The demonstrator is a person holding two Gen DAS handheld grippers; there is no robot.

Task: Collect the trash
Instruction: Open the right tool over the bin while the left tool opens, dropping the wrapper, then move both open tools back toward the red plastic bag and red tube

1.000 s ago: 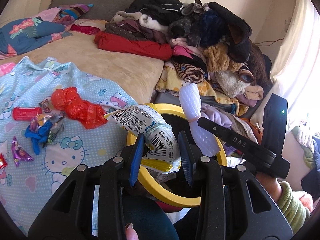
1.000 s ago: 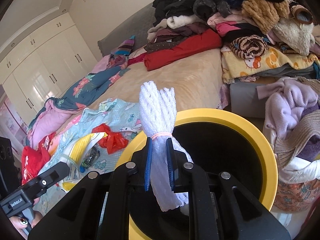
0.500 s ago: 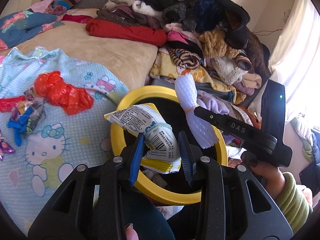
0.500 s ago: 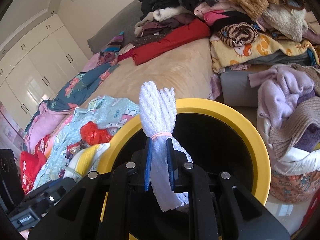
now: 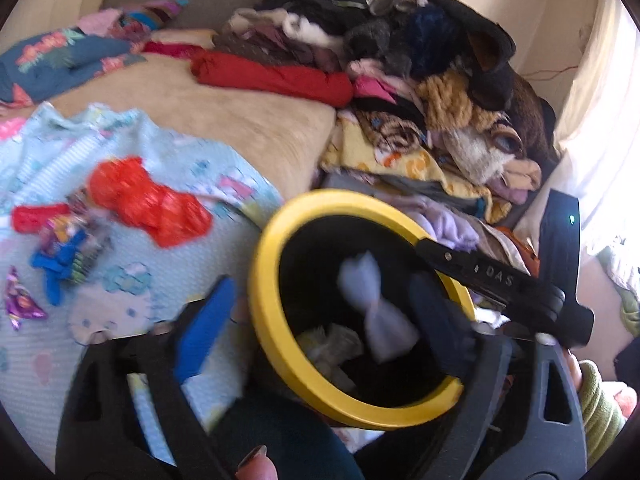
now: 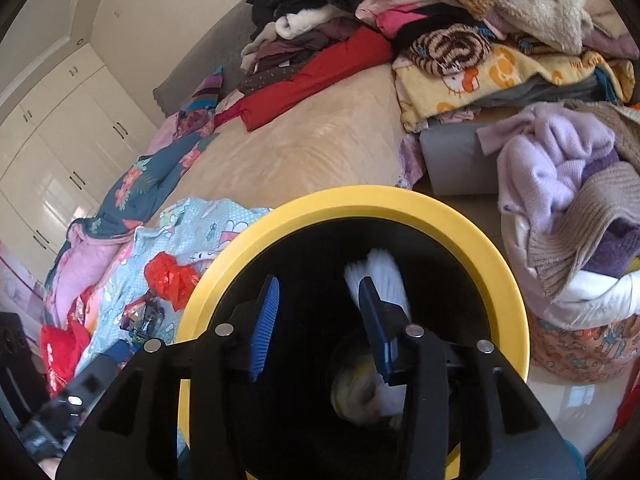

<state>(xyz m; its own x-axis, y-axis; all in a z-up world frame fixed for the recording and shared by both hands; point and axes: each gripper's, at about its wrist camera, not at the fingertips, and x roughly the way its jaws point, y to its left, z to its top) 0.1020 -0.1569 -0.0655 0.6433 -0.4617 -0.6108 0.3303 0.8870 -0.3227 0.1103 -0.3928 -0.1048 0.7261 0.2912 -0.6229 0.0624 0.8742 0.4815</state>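
Note:
A black bin with a yellow rim point(image 5: 267, 256) point(image 6: 400, 200) stands beside the bed. My left gripper point(image 5: 320, 320) is open and empty over the bin. My right gripper point(image 6: 318, 312) is open and empty above the bin mouth. A white foam net point(image 5: 376, 312) point(image 6: 380, 276) is blurred inside the bin, free of both grippers. A snack packet point(image 5: 332, 346) point(image 6: 356, 394) lies at the bin bottom. On the light blue Hello Kitty blanket point(image 5: 120, 300) lie a red plastic bag point(image 5: 148, 200) point(image 6: 170, 278), a red wrapper point(image 5: 36, 216), a blue scrap point(image 5: 56, 268) and a purple wrapper point(image 5: 20, 304).
A tall pile of clothes point(image 5: 400, 72) point(image 6: 460, 20) covers the far side of the bed. A basket of purple knitwear point(image 6: 572, 208) stands right of the bin. White wardrobes point(image 6: 60, 140) line the left wall. A curtain point(image 5: 600, 120) hangs at right.
Both grippers have opened. The snack packet left the left gripper and the foam net left the right one; both now sit in or fall into the bin.

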